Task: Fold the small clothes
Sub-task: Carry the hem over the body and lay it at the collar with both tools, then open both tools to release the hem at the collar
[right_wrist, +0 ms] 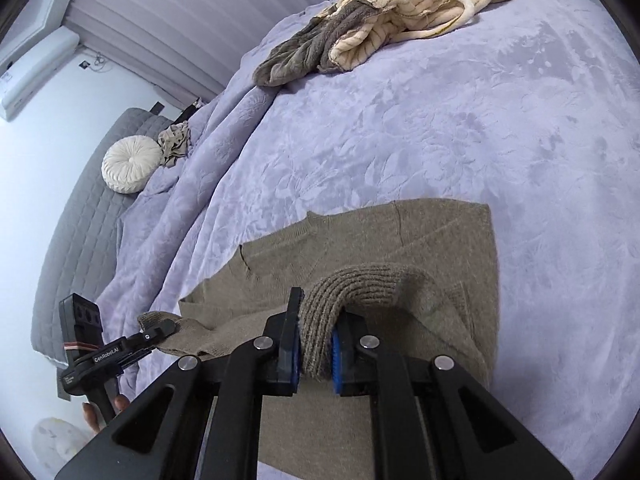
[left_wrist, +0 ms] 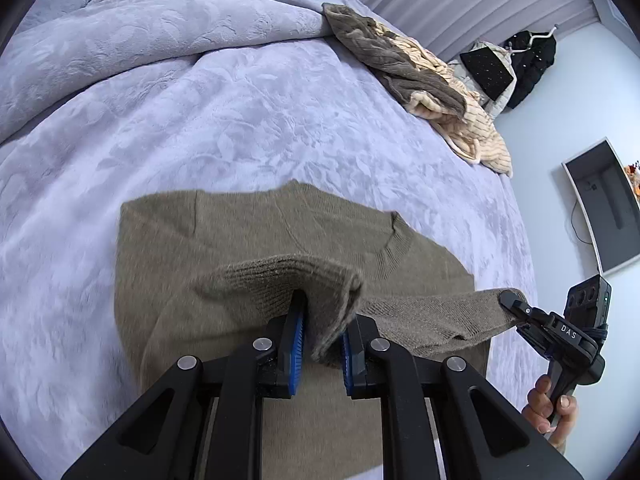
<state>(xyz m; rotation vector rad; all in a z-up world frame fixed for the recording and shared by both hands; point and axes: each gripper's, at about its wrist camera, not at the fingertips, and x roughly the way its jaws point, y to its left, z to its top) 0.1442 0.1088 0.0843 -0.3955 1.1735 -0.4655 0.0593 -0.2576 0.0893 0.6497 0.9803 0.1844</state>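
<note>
**Both claws clamped on the sweater's hem, collar lying ahead**

Nearest your lens, the left gripper (left_wrist: 323,322) is clenched on a bunched ribbed edge of the olive sweater (left_wrist: 248,236), and the right gripper (right_wrist: 316,334) pinches the same edge further along. You hold the hem lifted between both claws; the rest of the sweater lies flat on the lavender bedspread (left_wrist: 240,112), its collar (left_wrist: 394,240) straight ahead of the fingers. I judge the fold must carry the hem forward toward that collar, both hands equally near. The sleeves are hard to make out, and the sweater's near end is hidden under the gripper frames.
</note>
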